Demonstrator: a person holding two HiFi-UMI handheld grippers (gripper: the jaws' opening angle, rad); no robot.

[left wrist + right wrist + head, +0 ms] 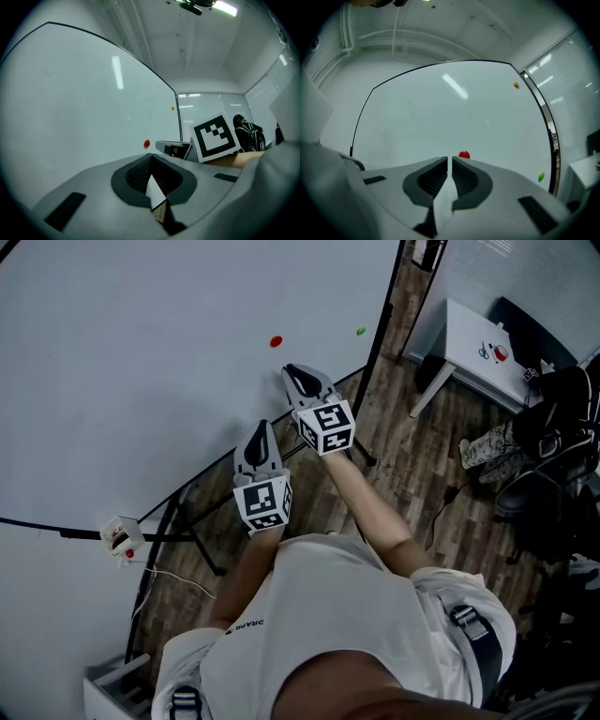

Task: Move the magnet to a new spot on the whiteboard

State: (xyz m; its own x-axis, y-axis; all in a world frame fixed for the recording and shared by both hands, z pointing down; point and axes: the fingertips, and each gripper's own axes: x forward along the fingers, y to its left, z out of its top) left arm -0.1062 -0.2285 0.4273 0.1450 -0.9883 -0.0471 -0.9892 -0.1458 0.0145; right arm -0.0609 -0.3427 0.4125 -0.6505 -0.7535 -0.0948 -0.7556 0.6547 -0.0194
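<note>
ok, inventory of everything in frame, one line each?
whiteboard: 1, white, left of head view
red magnet: 1, red, on board, just beyond right gripper's tips
green magnet: 1, green, near board's right edge
orange magnet: 1, orange, high near the same edge
small box: 1, white with red spots, by board's lower edge
table: 1, white, right of board
bags: count unclear, dark, beside table
left gripper: 1, grey, jaws together, empty
right gripper: 1, grey, jaws a slit apart, nothing between
</note>
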